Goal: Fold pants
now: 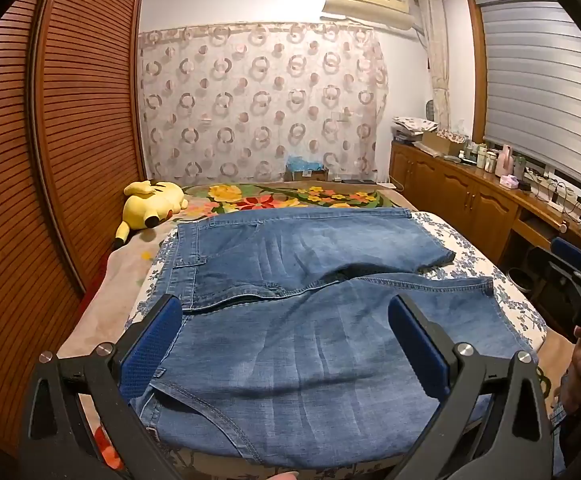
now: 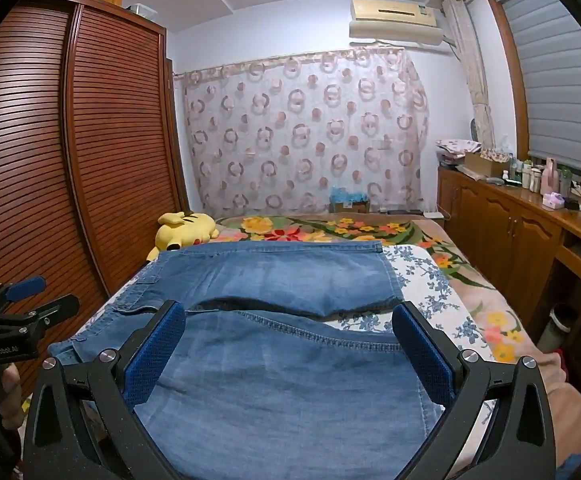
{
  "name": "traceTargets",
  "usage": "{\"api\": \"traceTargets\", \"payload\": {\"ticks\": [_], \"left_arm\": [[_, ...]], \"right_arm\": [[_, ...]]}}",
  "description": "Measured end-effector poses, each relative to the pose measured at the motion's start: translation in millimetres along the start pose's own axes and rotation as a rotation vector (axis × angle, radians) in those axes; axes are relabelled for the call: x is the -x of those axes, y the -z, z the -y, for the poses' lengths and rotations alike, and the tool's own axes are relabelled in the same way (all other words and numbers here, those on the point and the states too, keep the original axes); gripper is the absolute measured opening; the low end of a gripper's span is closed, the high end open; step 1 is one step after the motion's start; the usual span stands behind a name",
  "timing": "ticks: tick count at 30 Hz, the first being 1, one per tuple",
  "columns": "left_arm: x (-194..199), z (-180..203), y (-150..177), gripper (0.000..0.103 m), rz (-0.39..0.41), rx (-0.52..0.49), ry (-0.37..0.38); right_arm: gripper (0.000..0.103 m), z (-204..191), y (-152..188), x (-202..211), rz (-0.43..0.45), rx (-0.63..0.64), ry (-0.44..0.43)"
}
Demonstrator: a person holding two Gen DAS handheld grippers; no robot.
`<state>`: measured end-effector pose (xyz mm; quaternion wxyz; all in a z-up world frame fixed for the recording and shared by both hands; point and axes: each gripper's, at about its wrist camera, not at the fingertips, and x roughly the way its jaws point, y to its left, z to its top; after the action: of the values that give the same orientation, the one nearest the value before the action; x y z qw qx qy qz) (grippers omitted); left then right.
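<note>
Big bed (image 1: pixel 526 312) taking up most of the room, doubling as the folding surface. Spread flat across it: blue denim pants (image 1: pixel 290 320), waistband off to the left, two legs running right with a gap between them. Probably laid open like that so one leg can flip over the other. Not folded yet, by the look of it.

Left gripper (image 1: pixel 286 334) hovering over the near leg, jaws spread wide, nothing pinched. Right gripper (image 2: pixel 290 344) same deal, wide open above the cloth, grabbing nothing.

Yellow Pikachu plush (image 1: pixel 152 206) parked near the wardrobe, well apart from the jeans.

Cardboard box (image 2: pixel 484 164) up on the sideboard, contents too hard to tell.
</note>
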<state>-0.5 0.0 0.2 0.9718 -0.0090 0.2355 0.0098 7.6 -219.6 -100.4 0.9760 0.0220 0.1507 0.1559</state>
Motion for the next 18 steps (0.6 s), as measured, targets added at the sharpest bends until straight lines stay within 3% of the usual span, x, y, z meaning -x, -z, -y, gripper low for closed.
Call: {"api": "traceTargets", "payload": {"ticks": [18], "left_arm": [[0.1,-0.8,0.2,0.103,0.001,0.004,0.003]], "right_arm": [[0.103,2.1,-1.8,-0.3,0.000,0.001,-0.006]]}}
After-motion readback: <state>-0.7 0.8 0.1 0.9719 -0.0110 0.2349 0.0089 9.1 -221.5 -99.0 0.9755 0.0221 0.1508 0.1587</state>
